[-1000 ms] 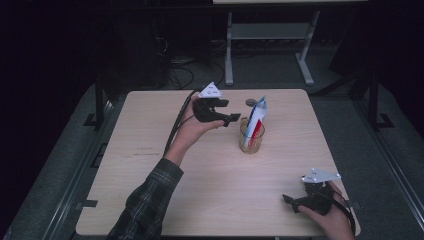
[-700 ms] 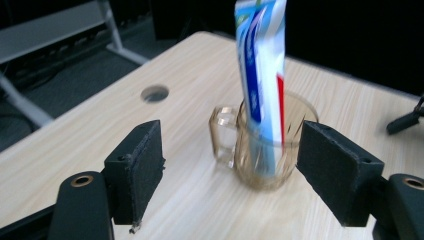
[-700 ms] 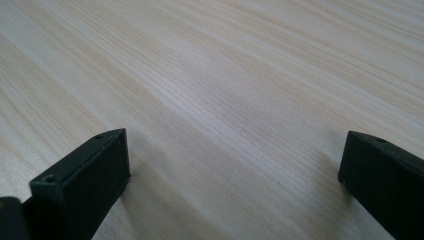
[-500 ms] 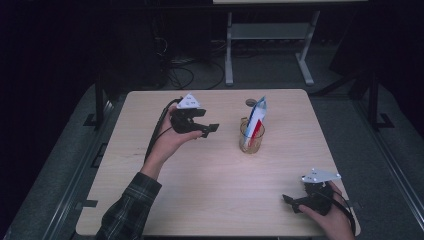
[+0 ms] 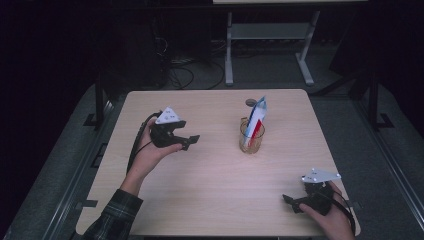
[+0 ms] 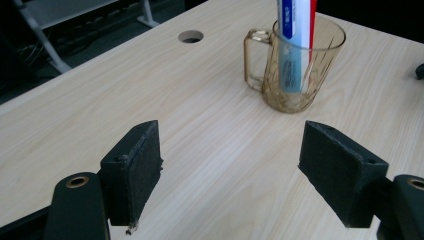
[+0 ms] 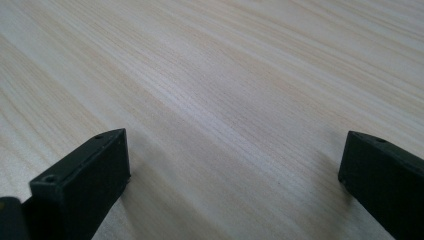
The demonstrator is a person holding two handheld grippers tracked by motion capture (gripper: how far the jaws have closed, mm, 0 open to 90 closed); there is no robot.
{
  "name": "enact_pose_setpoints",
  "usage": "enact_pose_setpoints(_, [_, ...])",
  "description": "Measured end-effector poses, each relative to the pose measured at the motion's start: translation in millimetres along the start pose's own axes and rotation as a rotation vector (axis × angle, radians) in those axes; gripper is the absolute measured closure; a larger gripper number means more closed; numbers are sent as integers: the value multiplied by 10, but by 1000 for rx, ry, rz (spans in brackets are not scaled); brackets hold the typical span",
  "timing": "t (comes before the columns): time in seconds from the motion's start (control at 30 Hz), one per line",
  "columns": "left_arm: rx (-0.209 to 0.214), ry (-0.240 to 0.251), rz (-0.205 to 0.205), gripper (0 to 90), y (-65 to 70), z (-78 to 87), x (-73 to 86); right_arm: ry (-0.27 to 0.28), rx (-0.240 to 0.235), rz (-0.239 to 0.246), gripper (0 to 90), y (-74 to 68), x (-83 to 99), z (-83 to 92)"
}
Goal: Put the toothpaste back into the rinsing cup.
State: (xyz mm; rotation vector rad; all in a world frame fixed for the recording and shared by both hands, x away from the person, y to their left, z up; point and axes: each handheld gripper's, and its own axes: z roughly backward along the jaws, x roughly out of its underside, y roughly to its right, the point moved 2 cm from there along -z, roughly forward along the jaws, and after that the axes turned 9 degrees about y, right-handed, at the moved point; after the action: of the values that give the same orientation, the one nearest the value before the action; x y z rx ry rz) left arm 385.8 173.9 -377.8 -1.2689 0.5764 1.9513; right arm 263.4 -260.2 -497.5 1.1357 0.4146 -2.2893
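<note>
One amber glass mug [image 5: 252,140] with a side handle stands upright a little right of the middle of your pale wooden table [image 5: 210,200], and a white, blue and red toothpaste tube [image 5: 256,117] stands in it, leaning against the rim with its flat end sticking up above the glass. In your left gripper view the same mug [image 6: 295,70] sits ahead and to the right of the jaws, handle turned to the left of the picture, with the tube [image 6: 295,30] rising out of the frame's top. Your left gripper [image 5: 189,142] hangs over the left half of the table, well apart from the mug, its tips pointed toward it; its jaws stand wide apart with nothing but bare wood between them, and they have just been opening. Your left hand [image 5: 150,155] cups the gripper body from below, a plaid sleeve [image 5: 112,220] trailing to the near edge. Your right gripper [image 5: 291,202] lies low at the near right corner, well away from the mug, its jaws also spread wide over empty tabletop. Beyond the mug, a small round hole [image 5: 250,102] is cut in the tabletop near the far edge.
</note>
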Motion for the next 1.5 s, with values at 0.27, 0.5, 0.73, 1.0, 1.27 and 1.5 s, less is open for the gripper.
enact_pose_setpoints(0.27, [-31,-7,28,229,-42,203,231,0,0,1,0,0,0,0])
enact_pose_setpoints(0.5, [-54,-18,49,215,-49,355,442,0,0,1,0,1,0,-1])
enact_pose_setpoints(0.73, [-69,-31,63,215,-26,488,667,1,0,1,0,0,0,-1])
enact_pose_setpoints(1.0, [-99,-58,68,215,-4,661,882,0,0,1,0,0,0,-1])
enact_pose_setpoints(1.27, [-126,-97,89,212,-7,851,1116,1,0,1,0,0,0,-1])
enact_pose_setpoints(1.5, [-149,-126,112,211,-5,963,1308,1,0,1,0,0,0,-1])
